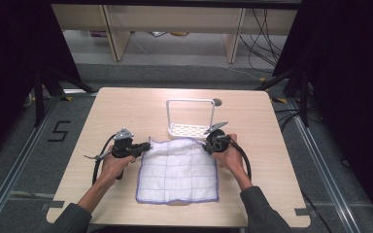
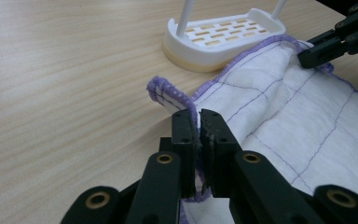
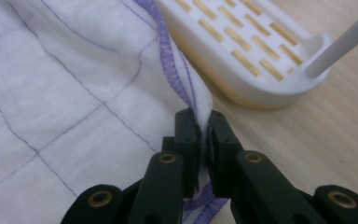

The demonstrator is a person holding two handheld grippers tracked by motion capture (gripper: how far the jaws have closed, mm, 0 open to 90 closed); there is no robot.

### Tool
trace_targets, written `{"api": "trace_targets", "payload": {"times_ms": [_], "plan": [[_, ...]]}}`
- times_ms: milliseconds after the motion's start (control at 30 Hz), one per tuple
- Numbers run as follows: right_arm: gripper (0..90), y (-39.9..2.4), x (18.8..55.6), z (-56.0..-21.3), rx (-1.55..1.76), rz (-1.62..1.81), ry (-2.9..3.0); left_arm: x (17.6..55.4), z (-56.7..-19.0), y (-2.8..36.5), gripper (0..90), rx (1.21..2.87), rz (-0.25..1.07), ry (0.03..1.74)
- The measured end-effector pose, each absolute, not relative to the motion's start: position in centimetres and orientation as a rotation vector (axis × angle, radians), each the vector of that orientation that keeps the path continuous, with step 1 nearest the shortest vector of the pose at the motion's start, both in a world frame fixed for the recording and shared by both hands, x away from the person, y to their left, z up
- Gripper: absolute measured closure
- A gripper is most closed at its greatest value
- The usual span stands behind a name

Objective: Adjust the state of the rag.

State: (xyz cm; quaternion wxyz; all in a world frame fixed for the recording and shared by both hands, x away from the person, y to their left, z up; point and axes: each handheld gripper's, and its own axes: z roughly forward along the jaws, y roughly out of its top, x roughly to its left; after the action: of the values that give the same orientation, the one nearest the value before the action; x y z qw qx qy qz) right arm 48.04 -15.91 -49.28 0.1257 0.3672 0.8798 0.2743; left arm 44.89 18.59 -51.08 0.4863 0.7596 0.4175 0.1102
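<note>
The cloth [image 1: 178, 170] lies flat on the table [image 1: 126, 104], on the person's side of the rack [image 1: 190, 119], with its far edge just touching the rack's base. The left gripper [image 1: 145, 146] is clamped on the cloth's far left corner; in the left gripper view its jaws pinch the purple hem and a small flap of the corner curls up beyond them. The right gripper [image 1: 207, 146] is clamped on the far right corner, right beside the rack's base; in the right gripper view the hem runs up between its closed jaws. Both pinched corners lie on the edge nearest the rack, so the line between the two grippers runs parallel to the rack's long side, and the rest of the cloth stretches back from that line toward the person. The right gripper is nearer the rack than the left. Any lift or fold likely pivots on this held edge, with the free near edge trailing
</note>
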Motion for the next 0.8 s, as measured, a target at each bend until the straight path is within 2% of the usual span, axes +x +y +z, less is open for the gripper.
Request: {"api": "trace_targets", "payload": {"times_ms": [267,367,433,500,567,633,800], "plan": [[83.5,-15.4,47.1,-49.1,0.992,0.762,2.583,44.1,-51.4,18.1,84.2,1.921,0.261,0.998],[76.3,-15.6,46.3,-49.0,0.953,0.731,2.588,44.0,-51.5,18.1,83.1,1.935,0.255,1.0],[70.3,-15.6,46.0,-49.1,0.965,0.727,2.591,44.0,-51.6,18.1,77.2,1.924,0.257,1.029],[61.3,-15.6,45.8,-48.7,0.988,0.709,2.561,43.9,-51.5,18.3,65.8,1.916,0.266,1.057],[57.5,-15.8,45.4,-48.1,0.985,0.762,2.514,43.6,-51.1,18.4,56.8,1.91,0.295,1.072],[53.9,-16.1,44.7,-47.3,1.007,0.77,2.478,43.0,-50.6,18.9,55.3,1.899,0.323,1.063],[49.4,-17.4,41.7,-46.2,1.023,0.845,2.458,40.2,-49.4,19.8,50.4,1.893,0.301,1.027]]}}
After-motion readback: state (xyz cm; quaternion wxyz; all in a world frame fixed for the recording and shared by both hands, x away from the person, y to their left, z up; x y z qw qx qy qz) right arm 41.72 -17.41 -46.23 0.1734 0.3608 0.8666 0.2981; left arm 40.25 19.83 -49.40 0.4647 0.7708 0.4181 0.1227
